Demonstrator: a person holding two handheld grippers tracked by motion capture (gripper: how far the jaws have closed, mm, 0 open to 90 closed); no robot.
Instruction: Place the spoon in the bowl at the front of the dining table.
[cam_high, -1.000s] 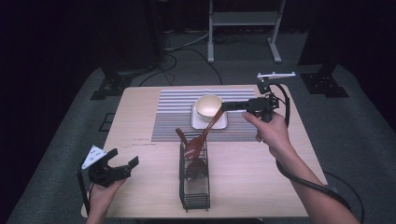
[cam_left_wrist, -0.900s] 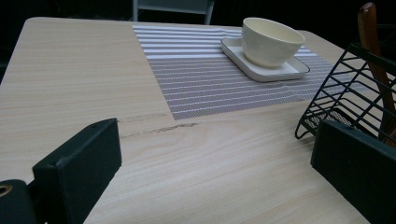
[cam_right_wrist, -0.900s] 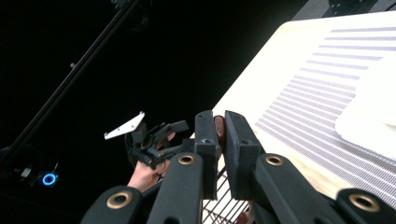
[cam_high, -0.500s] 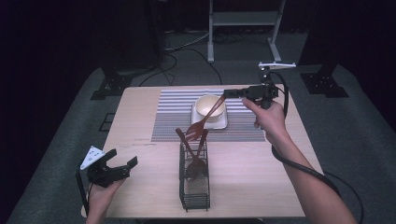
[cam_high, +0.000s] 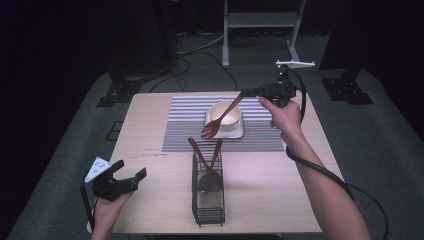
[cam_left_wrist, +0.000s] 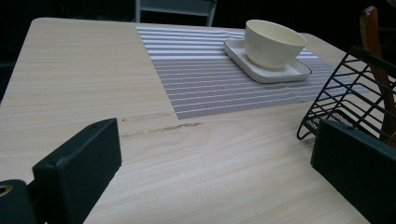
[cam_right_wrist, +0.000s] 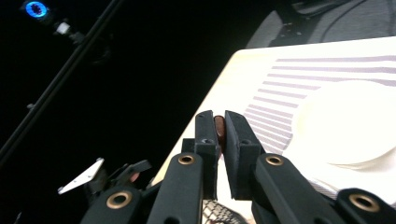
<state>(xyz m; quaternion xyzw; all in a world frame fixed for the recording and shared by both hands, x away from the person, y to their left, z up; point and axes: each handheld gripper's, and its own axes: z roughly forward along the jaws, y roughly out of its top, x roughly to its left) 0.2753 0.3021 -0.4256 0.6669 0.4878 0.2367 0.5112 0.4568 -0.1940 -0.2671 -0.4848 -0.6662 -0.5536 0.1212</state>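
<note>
Right gripper (cam_high: 248, 92) was clamped on the handle of a wooden spoon (cam_high: 220, 116), now lifted clear of the wire caddy (cam_high: 207, 192) and hanging over the bowl (cam_high: 225, 114), higher than before. Left gripper (cam_high: 131, 177) stayed released near the table's (cam_high: 150, 115) front left corner.

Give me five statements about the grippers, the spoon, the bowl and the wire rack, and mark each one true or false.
1. The right gripper is shut on a wooden spoon. True.
2. The left gripper holds a fork. False: its jaws are open with nothing between them.
3. The bowl sits on a white tray on the striped mat. True.
4. The black wire rack is empty. False: wooden utensils stand in it.
5. The held spoon's head rests on the table. False: it hangs in the air beside the bowl.
</note>
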